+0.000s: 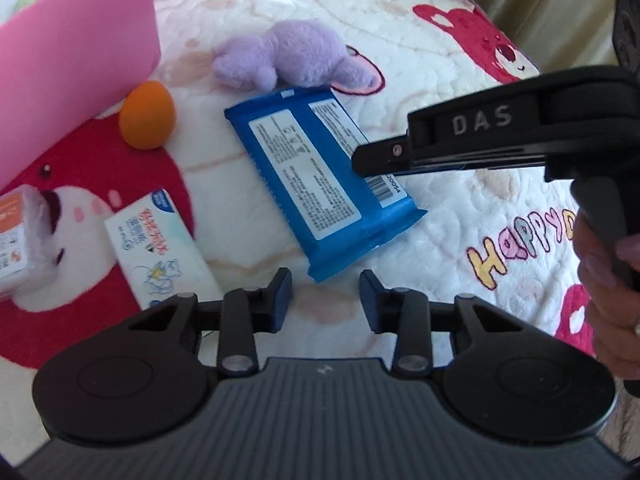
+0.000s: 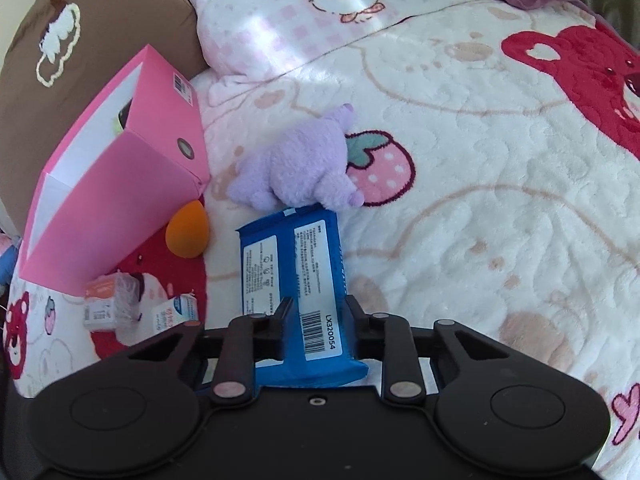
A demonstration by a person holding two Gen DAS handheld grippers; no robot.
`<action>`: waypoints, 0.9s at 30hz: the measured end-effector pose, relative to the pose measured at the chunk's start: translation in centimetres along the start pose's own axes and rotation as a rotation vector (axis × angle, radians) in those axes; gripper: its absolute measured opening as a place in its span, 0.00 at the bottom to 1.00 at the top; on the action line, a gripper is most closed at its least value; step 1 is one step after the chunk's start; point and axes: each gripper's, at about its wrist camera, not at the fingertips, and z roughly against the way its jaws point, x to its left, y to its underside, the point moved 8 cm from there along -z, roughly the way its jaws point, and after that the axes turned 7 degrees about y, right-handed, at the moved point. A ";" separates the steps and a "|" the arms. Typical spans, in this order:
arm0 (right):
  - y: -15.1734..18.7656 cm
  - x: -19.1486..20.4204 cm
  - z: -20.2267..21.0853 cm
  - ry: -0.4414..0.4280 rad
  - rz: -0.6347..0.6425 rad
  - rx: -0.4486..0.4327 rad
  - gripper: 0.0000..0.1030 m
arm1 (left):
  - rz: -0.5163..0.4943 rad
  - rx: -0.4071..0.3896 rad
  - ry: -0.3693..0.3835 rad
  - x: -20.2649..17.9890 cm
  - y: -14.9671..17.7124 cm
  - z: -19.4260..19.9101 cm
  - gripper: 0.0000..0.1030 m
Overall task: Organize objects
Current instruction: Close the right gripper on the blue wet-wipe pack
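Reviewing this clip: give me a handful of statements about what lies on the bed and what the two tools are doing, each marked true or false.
1. The right tool is closed on the blue packet. True.
2. The left tool grips the orange egg-shaped sponge. False: nothing is between its fingers; the sponge lies apart on the blanket, beside the pink box.
3. The purple plush toy lies at the far end of the blue packet. True.
4. The pink box is closed. False: its top is open, showing a white inside.
5. The blue packet lies with its printed label and barcode facing up. True.
6. The white tissue pack is stacked on the plush toy. False: it lies on the blanket, near the left tool.
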 end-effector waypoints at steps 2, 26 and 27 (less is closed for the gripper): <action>0.0 -0.1 -0.1 0.000 -0.005 0.006 0.27 | 0.005 0.001 0.002 0.2 0.0 0.0 0.34; 3.0 2.0 1.7 -0.145 0.027 0.097 0.28 | 0.313 -0.047 0.069 4.6 1.4 2.0 0.23; 2.6 2.2 2.2 -0.123 0.055 0.056 0.31 | 0.314 -0.048 0.070 4.6 1.5 2.1 0.24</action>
